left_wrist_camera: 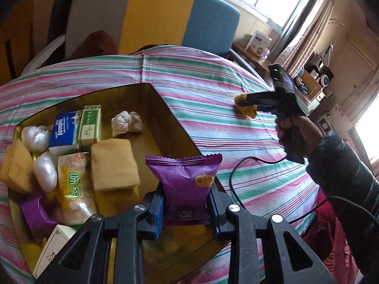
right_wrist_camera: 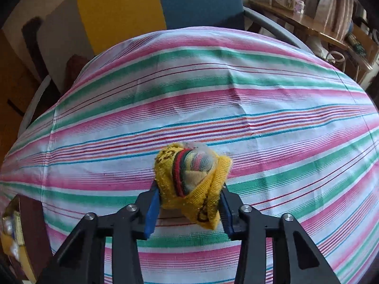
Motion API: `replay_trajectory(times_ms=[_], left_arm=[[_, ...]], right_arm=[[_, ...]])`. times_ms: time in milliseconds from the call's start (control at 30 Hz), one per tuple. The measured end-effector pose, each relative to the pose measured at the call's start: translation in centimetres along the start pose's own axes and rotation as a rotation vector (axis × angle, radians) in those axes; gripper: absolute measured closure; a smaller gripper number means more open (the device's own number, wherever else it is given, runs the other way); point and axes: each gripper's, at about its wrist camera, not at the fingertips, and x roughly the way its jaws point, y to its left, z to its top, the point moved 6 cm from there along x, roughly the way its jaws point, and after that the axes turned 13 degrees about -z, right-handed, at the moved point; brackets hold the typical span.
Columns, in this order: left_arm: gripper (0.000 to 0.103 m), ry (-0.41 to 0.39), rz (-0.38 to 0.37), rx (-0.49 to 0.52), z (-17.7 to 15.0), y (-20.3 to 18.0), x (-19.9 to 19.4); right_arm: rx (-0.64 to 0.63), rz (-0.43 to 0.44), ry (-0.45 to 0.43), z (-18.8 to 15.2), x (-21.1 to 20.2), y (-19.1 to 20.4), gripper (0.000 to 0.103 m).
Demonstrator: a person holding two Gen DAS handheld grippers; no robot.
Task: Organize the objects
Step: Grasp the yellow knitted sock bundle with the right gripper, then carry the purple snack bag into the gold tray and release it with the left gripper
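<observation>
The left gripper (left_wrist_camera: pixel 186 209) is clenched on a purple packet (left_wrist_camera: pixel 186 184), held upright over the near edge of a gold tray (left_wrist_camera: pixel 165 118). Beyond and left of it, in the tray, lie a sponge (left_wrist_camera: pixel 113 165), tissue packs (left_wrist_camera: pixel 64 130) and a white knot (left_wrist_camera: pixel 126 124). The right gripper (right_wrist_camera: pixel 189 209) grasps a yellow sock ball (right_wrist_camera: pixel 193 184) above the striped cloth (right_wrist_camera: pixel 213 94), well right of the tray.

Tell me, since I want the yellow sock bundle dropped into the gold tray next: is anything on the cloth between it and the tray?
Nothing visible does. The right gripper holds the yellow sock bundle over bare striped tablecloth, and the stretch to the gold tray shows only cloth. The left gripper, holding a purple snack packet, is over the tray's near side.
</observation>
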Motion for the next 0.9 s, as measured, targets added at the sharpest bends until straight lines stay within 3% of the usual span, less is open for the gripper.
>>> replay_trajectory(times_ms=[200, 333, 533, 700, 900], left_arm=[[0.073, -0.008, -0.001, -0.034, -1.3, 0.8, -0.4], [0.073, -0.020, 0.002, -0.030, -2.0, 0.6, -1.4], [0.073, -0.053, 0.038, -0.043, -3.5, 1.5, -4.1], [0.073, -0.076, 0.076, -0.073, -5.8, 2.7, -6.2], [0.073, -0.051, 0.085, -0.079, -7.1, 3.0, -5.7]], right_arm=[[-0.109, 0.076, -0.023, -4.2, -4.4, -0.1, 0.063], [-0.170, 0.126, -0.001, -8.8, -7.0, 0.0, 0.063], [-0.217, 0.130, 0.009, -14.5, -7.7, 0.5, 0.063], [-0.271, 0.077, -0.021, -15.2, -7.2, 1.1, 0.063], [-0.293, 0.056, -0.028, -15.2, -7.1, 1.5, 0.063]])
